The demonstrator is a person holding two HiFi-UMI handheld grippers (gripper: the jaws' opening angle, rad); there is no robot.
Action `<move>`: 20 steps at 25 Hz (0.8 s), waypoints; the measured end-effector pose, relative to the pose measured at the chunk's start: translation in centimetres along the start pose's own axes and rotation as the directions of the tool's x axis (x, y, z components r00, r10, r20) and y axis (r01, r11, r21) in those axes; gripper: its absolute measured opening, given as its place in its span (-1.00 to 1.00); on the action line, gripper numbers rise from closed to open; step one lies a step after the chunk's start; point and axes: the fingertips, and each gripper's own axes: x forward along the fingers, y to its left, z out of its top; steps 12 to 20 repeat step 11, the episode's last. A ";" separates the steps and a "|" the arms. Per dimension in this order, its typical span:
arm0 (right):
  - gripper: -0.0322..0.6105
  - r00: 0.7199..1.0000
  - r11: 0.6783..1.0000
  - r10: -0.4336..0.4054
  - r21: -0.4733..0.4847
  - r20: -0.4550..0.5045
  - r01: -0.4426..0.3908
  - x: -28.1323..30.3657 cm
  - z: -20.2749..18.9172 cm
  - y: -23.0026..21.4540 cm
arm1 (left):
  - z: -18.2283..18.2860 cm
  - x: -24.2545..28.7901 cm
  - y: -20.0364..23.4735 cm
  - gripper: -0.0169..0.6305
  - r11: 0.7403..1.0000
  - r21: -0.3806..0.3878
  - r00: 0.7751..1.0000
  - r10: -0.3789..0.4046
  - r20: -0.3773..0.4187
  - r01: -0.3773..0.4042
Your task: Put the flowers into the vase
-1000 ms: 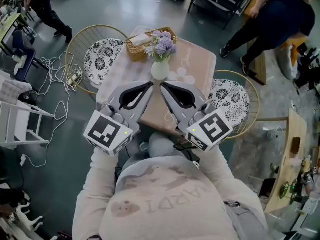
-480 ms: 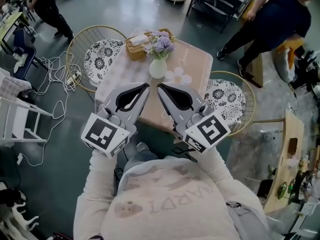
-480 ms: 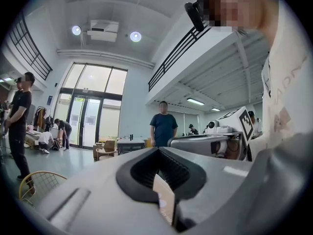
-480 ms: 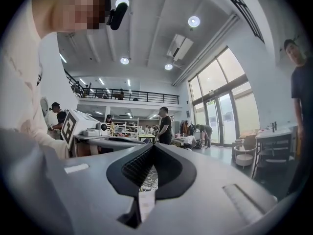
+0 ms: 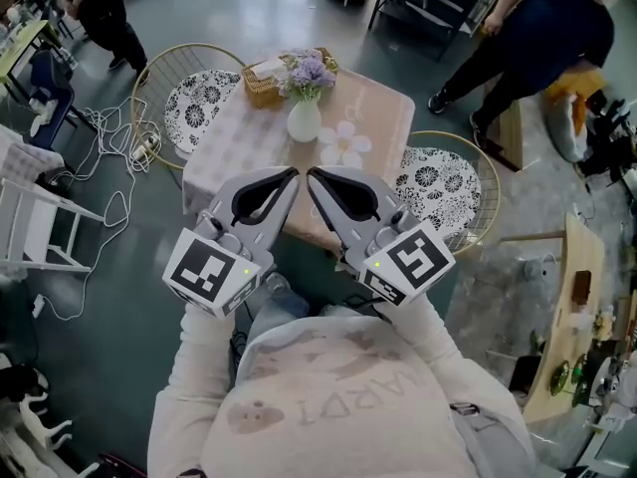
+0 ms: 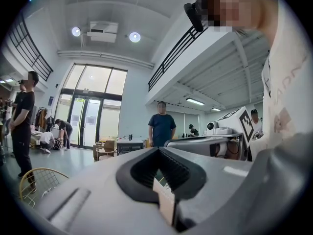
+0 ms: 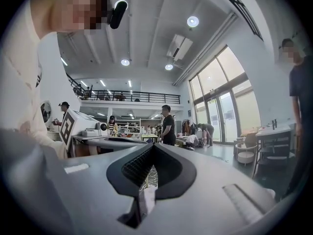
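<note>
A white vase (image 5: 304, 122) stands upright on the small pink table (image 5: 239, 142), and purple flowers (image 5: 308, 71) are in it. Both grippers are held close to my chest, above the table's near edge and well short of the vase. The left gripper (image 5: 292, 174) is shut with nothing in it. The right gripper (image 5: 312, 174) is also shut and empty, its tip almost touching the left one. In the left gripper view the jaws (image 6: 159, 148) point up at the room. The right gripper view shows its jaws (image 7: 152, 145) closed, aimed likewise.
A wicker basket (image 5: 261, 83) sits at the table's far corner and a white flower-shaped mat (image 5: 345, 145) lies right of the vase. Round wire chairs with patterned cushions flank the table (image 5: 194, 108) (image 5: 438, 192). Cables (image 5: 109, 177) trail on the floor left. A person (image 5: 537, 38) stands at upper right.
I have drawn back from the table: the vase sits farther from the gripper tips, and the white flower mat is now uncovered. Both grippers stayed shut.
</note>
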 end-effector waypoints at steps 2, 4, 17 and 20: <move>-0.82 1.000 1.000 0.005 0.002 -0.004 -0.005 -0.7 -0.1 0.4 | -0.1 -0.2 -0.8 -0.95 1.000 -0.001 1.000 0.008 0.004 -0.008; -0.82 1.000 1.000 0.013 0.003 -0.002 -0.013 -1.4 -0.1 0.8 | 0.1 -0.4 -1.5 -0.95 1.000 0.000 1.000 0.019 0.002 -0.019; -0.82 0.999 1.000 0.029 0.003 0.016 -0.030 -4.4 1.0 1.4 | 1.1 -0.4 -4.2 -0.95 0.999 -0.019 0.999 0.034 0.017 -0.034; -0.82 0.999 1.000 0.029 0.003 0.016 -0.030 -4.4 1.0 1.4 | 1.1 -0.4 -4.2 -0.95 0.999 -0.019 0.999 0.034 0.017 -0.034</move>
